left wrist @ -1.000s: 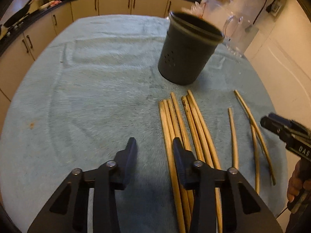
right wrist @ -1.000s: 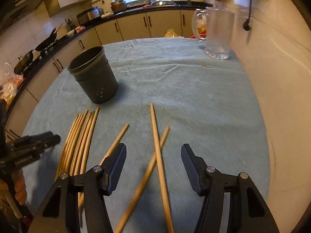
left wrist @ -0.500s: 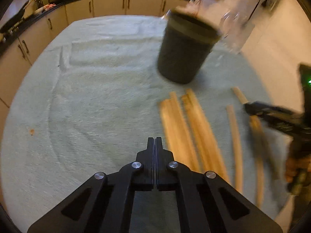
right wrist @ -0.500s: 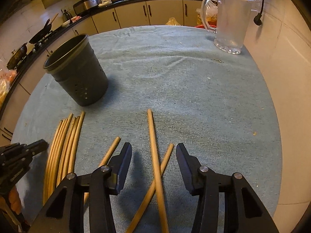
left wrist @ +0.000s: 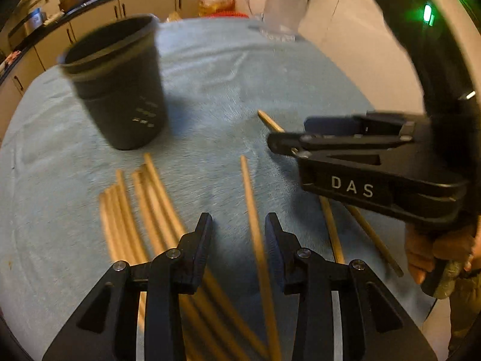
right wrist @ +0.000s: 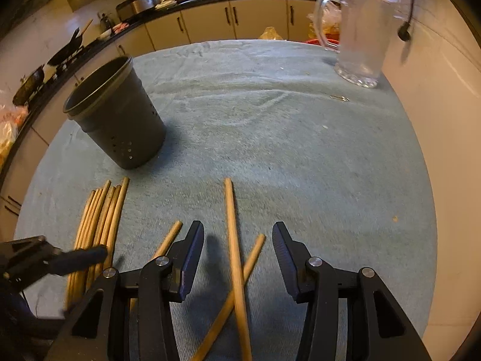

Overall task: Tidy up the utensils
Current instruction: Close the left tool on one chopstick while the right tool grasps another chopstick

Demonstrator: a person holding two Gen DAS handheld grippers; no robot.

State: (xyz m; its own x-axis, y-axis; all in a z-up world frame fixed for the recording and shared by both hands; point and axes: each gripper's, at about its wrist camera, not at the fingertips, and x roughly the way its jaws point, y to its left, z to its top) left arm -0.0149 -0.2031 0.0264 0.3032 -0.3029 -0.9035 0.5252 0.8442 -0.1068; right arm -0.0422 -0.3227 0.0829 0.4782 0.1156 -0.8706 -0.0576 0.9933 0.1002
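Several wooden chopsticks lie on a blue-grey cloth. A bundle (left wrist: 135,210) (right wrist: 102,216) lies left. A single chopstick (left wrist: 255,231) (right wrist: 163,245) lies between my left gripper's (left wrist: 239,228) open fingers. Two crossed chopsticks (right wrist: 236,258) lie between my right gripper's (right wrist: 237,240) open fingers. The right gripper also shows in the left wrist view (left wrist: 345,150), over those two sticks. A dark grey perforated holder (left wrist: 120,84) (right wrist: 117,117) stands upright beyond the bundle, empty as far as I see.
A clear glass jug (right wrist: 360,36) stands at the table's far right corner by the wall. Kitchen cabinets (right wrist: 234,21) and a counter with pans run behind. The table (right wrist: 300,138) has bare cloth in the middle and right.
My left gripper was shut half a second ago and is now open, shifted right over the single chopstick. My right gripper moved forward over the crossed pair and stays open.
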